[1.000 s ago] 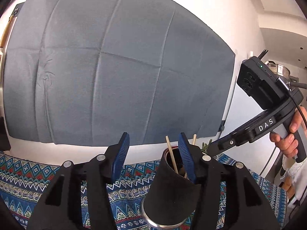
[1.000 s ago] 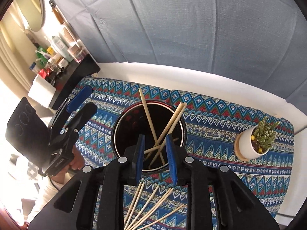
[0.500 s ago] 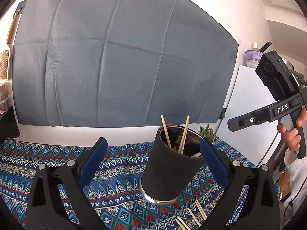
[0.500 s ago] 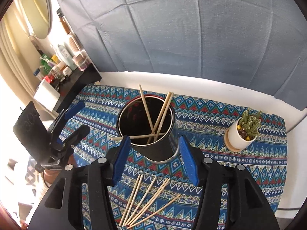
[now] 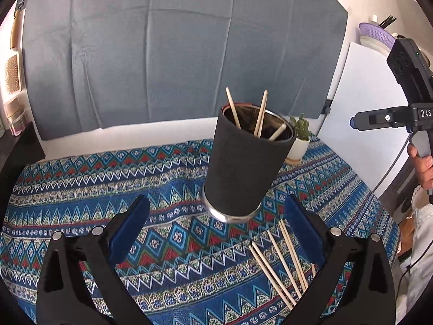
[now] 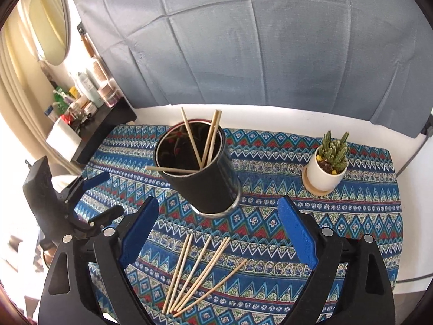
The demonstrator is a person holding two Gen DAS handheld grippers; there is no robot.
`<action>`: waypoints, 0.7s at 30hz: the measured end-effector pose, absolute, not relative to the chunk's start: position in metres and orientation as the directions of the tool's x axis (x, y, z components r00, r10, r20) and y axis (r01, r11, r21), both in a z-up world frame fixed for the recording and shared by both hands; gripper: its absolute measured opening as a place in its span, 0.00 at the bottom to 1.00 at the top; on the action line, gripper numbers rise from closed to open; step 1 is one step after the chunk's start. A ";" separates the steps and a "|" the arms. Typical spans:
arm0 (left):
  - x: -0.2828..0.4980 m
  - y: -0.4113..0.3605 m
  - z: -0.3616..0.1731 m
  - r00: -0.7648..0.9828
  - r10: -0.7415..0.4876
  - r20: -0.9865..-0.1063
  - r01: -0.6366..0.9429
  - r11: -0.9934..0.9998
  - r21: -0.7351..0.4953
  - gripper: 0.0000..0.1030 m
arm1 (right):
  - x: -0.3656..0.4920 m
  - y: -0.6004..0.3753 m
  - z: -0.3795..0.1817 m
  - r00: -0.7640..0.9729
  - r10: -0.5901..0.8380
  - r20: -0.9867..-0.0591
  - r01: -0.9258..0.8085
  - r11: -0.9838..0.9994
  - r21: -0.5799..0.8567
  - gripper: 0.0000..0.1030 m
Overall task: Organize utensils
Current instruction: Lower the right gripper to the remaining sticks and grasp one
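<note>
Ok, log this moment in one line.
left gripper open | right gripper open | black cylindrical holder upright | loose wooden chopsticks on cloth

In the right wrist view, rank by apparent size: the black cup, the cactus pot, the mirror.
1. black cup
2. mirror, nearly as big; it sits farther off at the distorted edge, so this order is unsure
3. cactus pot

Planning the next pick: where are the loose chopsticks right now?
The loose chopsticks lie fanned on the patterned cloth, just in front of the black cup, low and centre in the right wrist view; in the left wrist view they sit lower right.
</note>
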State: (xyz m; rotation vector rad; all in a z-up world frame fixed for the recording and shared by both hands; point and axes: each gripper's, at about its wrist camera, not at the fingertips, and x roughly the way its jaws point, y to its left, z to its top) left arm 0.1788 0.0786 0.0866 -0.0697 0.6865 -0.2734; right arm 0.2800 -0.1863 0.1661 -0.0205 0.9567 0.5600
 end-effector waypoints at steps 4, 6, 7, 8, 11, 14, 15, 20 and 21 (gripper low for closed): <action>0.173 0.072 0.068 0.692 -0.265 -0.672 0.226 0.963 -0.146 0.94 | 0.273 -0.193 0.142 0.442 0.409 -0.798 -0.432 0.877 0.210 0.85; 0.170 0.067 0.060 0.675 -0.256 -0.693 0.230 0.964 -0.133 0.94 | 0.269 -0.196 0.129 0.440 0.387 -0.810 -0.421 0.886 0.195 0.85; 0.169 0.065 0.056 0.668 -0.252 -0.700 0.232 0.964 -0.126 0.94 | 0.268 -0.198 0.122 0.436 0.378 -0.817 -0.418 0.889 0.187 0.86; 0.168 0.062 0.051 0.661 -0.250 -0.708 0.235 0.964 -0.121 0.94 | 0.266 -0.198 0.115 0.429 0.370 -0.824 -0.417 0.890 0.182 0.86; 0.163 0.055 0.038 0.628 -0.270 -0.730 0.264 0.956 -0.127 0.94 | 0.259 -0.197 0.091 0.401 0.341 -0.850 -0.413 0.896 0.164 0.86; 0.162 0.050 0.027 0.600 -0.272 -0.752 0.261 0.956 -0.137 0.94 | 0.252 -0.196 0.066 0.377 0.309 -0.873 -0.405 0.903 0.144 0.86; 0.161 0.048 0.023 0.590 -0.268 -0.762 0.262 0.956 -0.133 0.94 | 0.250 -0.195 0.057 0.365 0.294 -0.883 -0.401 0.906 0.135 0.86; 0.158 0.038 0.005 0.562 -0.250 -0.788 0.270 0.956 -0.111 0.94 | 0.241 -0.194 0.020 0.306 0.275 -0.911 -0.405 0.904 0.136 0.86; 0.159 0.036 0.001 0.556 -0.240 -0.796 0.269 0.958 -0.100 0.94 | 0.240 -0.194 0.014 0.297 0.267 -0.917 -0.401 0.906 0.133 0.86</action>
